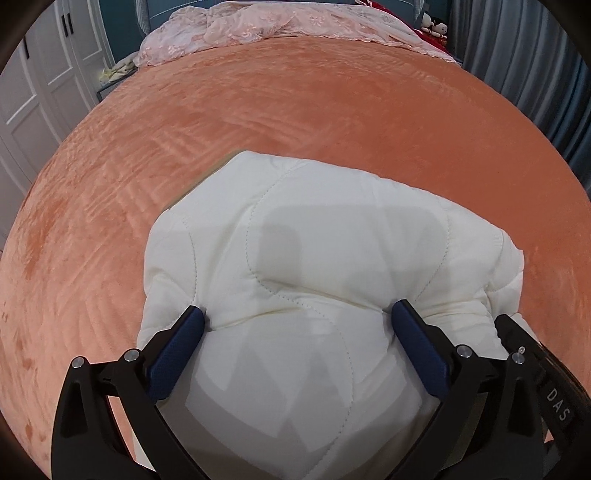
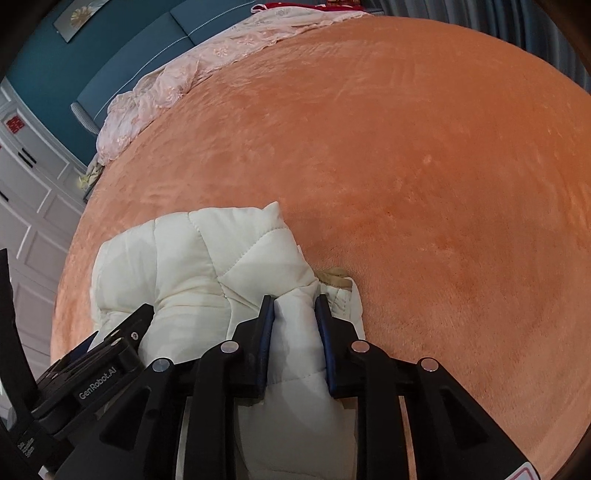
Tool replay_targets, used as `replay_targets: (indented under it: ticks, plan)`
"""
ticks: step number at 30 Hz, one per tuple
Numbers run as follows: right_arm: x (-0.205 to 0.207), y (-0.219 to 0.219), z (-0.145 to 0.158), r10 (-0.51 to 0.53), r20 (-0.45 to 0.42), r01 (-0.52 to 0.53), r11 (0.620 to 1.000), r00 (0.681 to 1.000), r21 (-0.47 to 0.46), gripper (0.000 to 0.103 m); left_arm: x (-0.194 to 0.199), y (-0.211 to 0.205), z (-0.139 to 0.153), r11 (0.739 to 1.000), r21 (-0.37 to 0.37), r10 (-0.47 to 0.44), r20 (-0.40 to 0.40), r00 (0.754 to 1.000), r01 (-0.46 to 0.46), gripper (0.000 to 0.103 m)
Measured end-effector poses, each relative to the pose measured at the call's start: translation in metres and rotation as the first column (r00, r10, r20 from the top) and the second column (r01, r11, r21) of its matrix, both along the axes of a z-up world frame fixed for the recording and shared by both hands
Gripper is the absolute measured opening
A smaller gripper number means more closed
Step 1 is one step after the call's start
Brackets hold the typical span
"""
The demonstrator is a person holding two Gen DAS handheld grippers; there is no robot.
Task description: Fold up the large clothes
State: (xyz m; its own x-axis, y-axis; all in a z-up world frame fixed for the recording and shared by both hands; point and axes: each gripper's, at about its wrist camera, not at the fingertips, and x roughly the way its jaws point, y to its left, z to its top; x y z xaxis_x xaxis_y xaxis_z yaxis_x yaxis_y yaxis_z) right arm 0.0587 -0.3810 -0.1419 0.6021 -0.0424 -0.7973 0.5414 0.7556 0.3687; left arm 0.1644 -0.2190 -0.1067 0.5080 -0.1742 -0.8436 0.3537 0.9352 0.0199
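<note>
A cream quilted puffy jacket [image 1: 295, 258] lies bunched and folded on the orange bed cover [image 1: 258, 110]. My left gripper [image 1: 299, 314] has its jaws wide, with the blue pads pressed into a thick bulge of the jacket on both sides. In the right wrist view the jacket [image 2: 192, 266] lies at lower left. My right gripper [image 2: 294, 306] is shut on a narrow fold of it, at the right end of the bundle. A tan lining patch [image 2: 336, 277] shows just beyond the right fingers. The left gripper's body [image 2: 110, 350] is visible at lower left.
A pink lace cover [image 1: 258, 33] is crumpled at the head of the bed, also in the right wrist view [image 2: 177, 85]. White wardrobe doors [image 1: 37, 85] stand to the left, grey curtains [image 1: 535, 74] to the right. The orange cover [image 2: 443, 184] stretches far and right.
</note>
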Motion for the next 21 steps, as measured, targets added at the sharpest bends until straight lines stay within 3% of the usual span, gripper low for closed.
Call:
replay_targets:
  ticks: [12,21]
  plan:
    - [0.000,0.008,-0.006,-0.003,0.023,0.004,0.999,1.000,-0.054,0.020,-0.003,-0.002,-0.008,1.000,0.011,0.011,0.053,0.999,-0.012,0.098]
    - [-0.007,0.009,0.001,0.001,0.030,0.001,0.999,1.000,-0.039,0.022,-0.006,0.000,-0.004,1.000,0.021,0.011,0.046,0.999,-0.012,0.098]
